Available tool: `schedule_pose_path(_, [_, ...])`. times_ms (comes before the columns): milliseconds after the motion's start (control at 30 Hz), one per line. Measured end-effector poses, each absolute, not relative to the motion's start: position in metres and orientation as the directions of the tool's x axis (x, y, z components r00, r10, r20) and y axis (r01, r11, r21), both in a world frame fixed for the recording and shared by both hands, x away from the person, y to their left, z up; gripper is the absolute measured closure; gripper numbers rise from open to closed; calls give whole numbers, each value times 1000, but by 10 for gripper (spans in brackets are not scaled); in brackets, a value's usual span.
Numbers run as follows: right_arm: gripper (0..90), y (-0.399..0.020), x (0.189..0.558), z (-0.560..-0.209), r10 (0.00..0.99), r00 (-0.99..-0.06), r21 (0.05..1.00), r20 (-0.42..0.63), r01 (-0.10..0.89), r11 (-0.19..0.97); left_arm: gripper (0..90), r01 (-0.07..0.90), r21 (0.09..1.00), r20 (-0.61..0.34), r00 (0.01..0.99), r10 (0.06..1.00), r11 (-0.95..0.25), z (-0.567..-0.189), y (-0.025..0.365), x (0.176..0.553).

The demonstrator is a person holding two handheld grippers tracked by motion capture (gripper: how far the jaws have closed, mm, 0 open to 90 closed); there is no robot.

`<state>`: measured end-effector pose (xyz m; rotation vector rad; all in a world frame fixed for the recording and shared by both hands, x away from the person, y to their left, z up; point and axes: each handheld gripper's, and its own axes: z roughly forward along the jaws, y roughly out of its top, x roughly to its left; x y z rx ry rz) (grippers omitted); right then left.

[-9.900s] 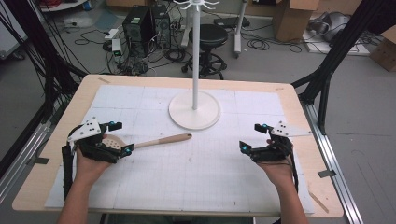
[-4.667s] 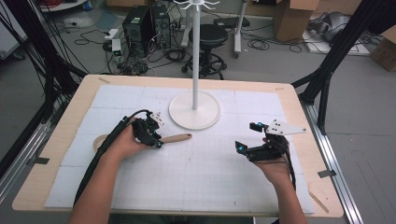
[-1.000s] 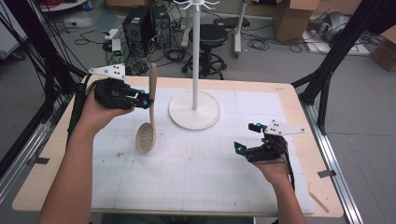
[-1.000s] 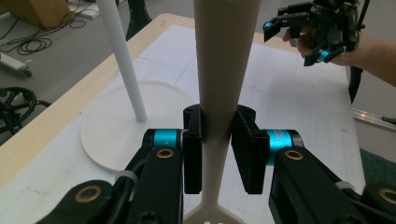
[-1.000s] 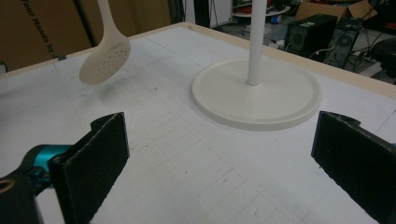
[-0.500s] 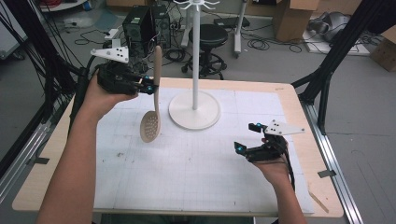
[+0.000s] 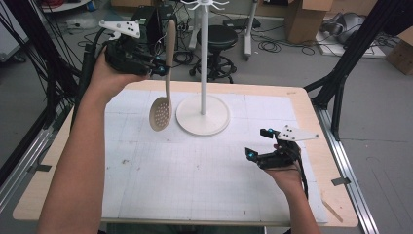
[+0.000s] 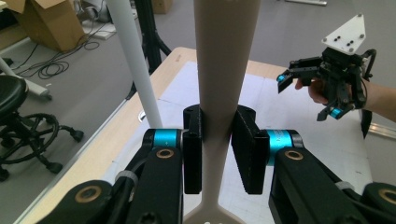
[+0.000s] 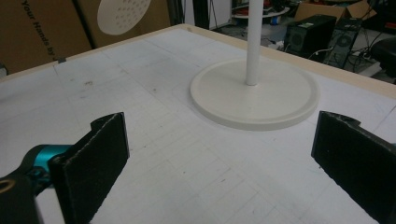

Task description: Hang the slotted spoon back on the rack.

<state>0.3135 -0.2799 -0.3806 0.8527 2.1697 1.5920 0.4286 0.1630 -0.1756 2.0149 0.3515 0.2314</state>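
We see the left gripper (image 7: pixel 155 68) pinching the beige slotted spoon (image 7: pixel 163 92) by its handle, perforated bowl hanging down above the table's (image 7: pixel 146 195) far left part, beside the white stand (image 7: pixel 203 114). The right gripper's (image 7: pixel 263 146) jaws are spread near the right edge.

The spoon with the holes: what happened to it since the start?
The left tool clamped the spoon by its handle and lifted it off the table to hang bowl-down beside the stand. The right tool stayed put, open.
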Motion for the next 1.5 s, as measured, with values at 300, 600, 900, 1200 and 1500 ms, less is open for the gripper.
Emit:
schedule_pose_path(300, [30,-279,314,-381,629,-773,940,88,274,205,746,169,881,18,920,390,-441,-162,153,445])
schedule_pose_path(600, [30,-280,315,-382,628,-772,942,99,277,192,746,210,873,-2,904,428,-440,-162,145,464])
schedule_pose_path(900, [30,-280,316,-383,625,-773,941,106,282,189,746,225,864,7,889,459,-449,-159,140,472])
schedule_pose_path(1200, [30,-281,316,-383,627,-772,942,103,278,187,746,237,857,5,884,468,-457,-158,134,478])
schedule_pose_path(1500, [30,-281,316,-383,626,-773,942,106,279,184,746,243,848,12,879,476,-472,-158,131,482])
